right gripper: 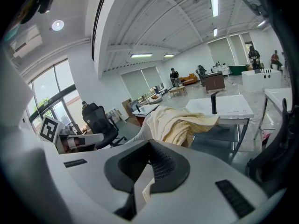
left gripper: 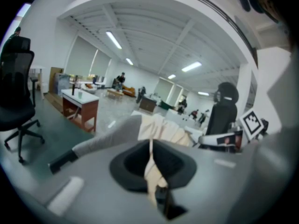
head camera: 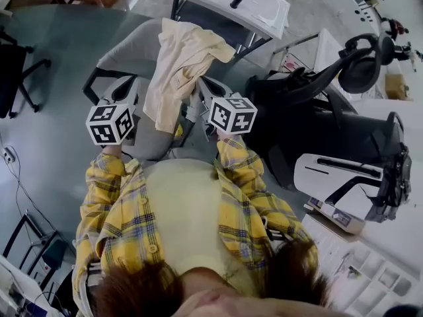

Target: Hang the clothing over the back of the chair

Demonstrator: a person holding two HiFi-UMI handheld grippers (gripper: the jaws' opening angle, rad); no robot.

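Left tool [left gripper: 150, 148] is clamped tight, pinching a fold of the pale cream fabric garment [head camera: 180, 61]. That garment lies draped across the grey padded chair's backrest [head camera: 129, 48]. Right tool [right gripper: 149, 160] is squeezed closed on another fold.

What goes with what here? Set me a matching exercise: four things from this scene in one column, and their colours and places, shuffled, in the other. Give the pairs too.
Things:
1. clothing
2. chair
3. office chair
4. table

Colour and place:
a. black, at the head view's right
b. white, beyond the chair
c. cream, pinched by the left tool and the right tool
d. grey, its back under the cloth

Pairs: 1-c, 2-d, 3-a, 4-b.
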